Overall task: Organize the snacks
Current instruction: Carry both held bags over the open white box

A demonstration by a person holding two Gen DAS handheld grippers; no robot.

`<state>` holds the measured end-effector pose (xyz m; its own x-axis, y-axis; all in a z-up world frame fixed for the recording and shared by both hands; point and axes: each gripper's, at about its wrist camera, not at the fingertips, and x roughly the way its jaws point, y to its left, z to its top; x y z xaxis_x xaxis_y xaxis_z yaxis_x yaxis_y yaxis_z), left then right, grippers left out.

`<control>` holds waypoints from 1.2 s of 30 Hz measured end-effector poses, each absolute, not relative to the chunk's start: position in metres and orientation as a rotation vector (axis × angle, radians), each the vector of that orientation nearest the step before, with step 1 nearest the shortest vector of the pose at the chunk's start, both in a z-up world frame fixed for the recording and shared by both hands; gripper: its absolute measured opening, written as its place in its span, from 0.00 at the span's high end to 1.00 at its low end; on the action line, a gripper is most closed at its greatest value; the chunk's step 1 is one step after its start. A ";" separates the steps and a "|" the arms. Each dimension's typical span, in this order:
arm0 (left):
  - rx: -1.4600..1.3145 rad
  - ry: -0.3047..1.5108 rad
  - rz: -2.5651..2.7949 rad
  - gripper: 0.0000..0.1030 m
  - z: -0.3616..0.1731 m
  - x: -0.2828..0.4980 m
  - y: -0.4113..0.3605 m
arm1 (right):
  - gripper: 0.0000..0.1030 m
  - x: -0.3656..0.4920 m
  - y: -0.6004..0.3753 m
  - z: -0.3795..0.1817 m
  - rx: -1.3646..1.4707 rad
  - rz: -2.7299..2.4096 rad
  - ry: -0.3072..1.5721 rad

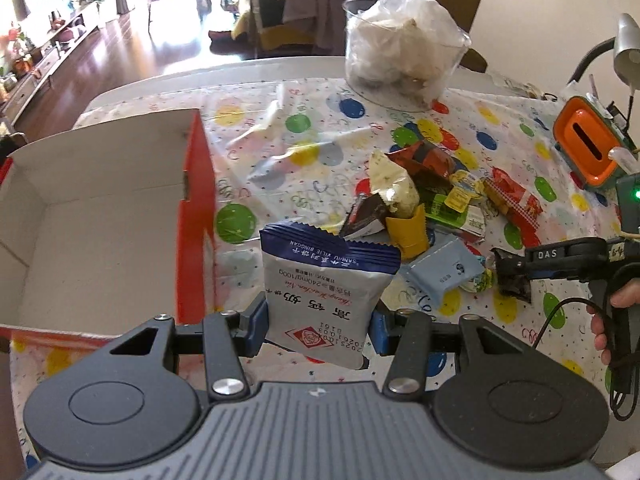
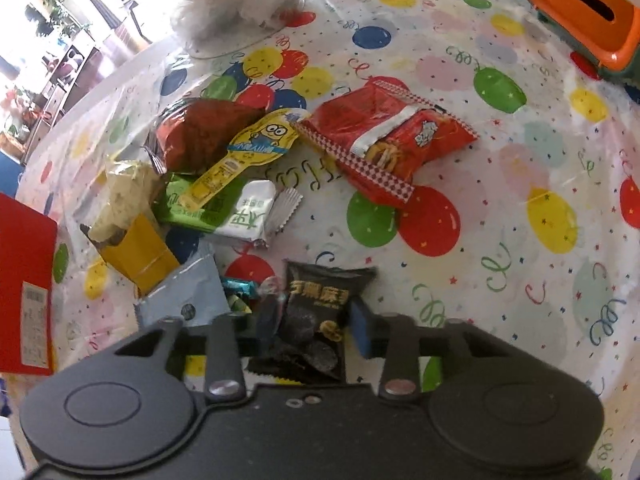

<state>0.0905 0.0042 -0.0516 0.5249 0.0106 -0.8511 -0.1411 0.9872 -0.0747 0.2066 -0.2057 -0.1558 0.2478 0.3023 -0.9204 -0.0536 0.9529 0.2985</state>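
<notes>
In the left wrist view, the left gripper (image 1: 318, 326) sits at lower centre, its blue-padded jaws closed on the sides of a blue-and-white biscuit packet (image 1: 326, 292), which stands upright between them, just to the right of the cardboard box (image 1: 100, 216). At the right edge of that view, the right gripper (image 1: 516, 270) reaches in sideways with a bare hand (image 1: 616, 312) on its handle, and a black snack packet (image 1: 512, 276) hangs from its tip.

In the right wrist view, the same black snack packet (image 2: 320, 320) lies between the right gripper's (image 2: 316, 328) jaws at lower centre; the jaws are narrow and pressed on it.

The cardboard box fills the left of the left wrist view, open, with white inner walls and a red outer side; the visible part of its inside holds nothing. A clear plastic container (image 1: 400, 48) at upper centre is stuffed with crumpled white plastic. The pile of snacks (image 1: 432, 200) lies right of centre on the balloon-print tablecloth (image 1: 312, 136). An orange box (image 1: 588, 148) with a slot in its top stands at the right edge.
</notes>
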 end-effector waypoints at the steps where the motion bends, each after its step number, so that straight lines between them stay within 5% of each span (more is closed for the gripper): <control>1: -0.143 1.014 0.105 0.53 -0.050 0.088 0.005 | 0.68 0.206 -0.206 -0.155 0.219 0.253 1.293; 16: -0.208 0.984 0.188 0.53 -0.021 0.057 0.052 | 0.71 0.178 -0.180 -0.086 0.252 0.438 1.188; 36: -0.181 1.008 0.275 0.53 -0.006 0.051 0.216 | 0.71 0.137 0.069 0.002 0.028 0.766 0.999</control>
<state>0.0513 0.2164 -0.0061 0.5031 0.1432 -0.8523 -0.3089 0.9508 -0.0226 0.1366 0.0690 0.0018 0.3070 0.5910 -0.7460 -0.5666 0.7433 0.3556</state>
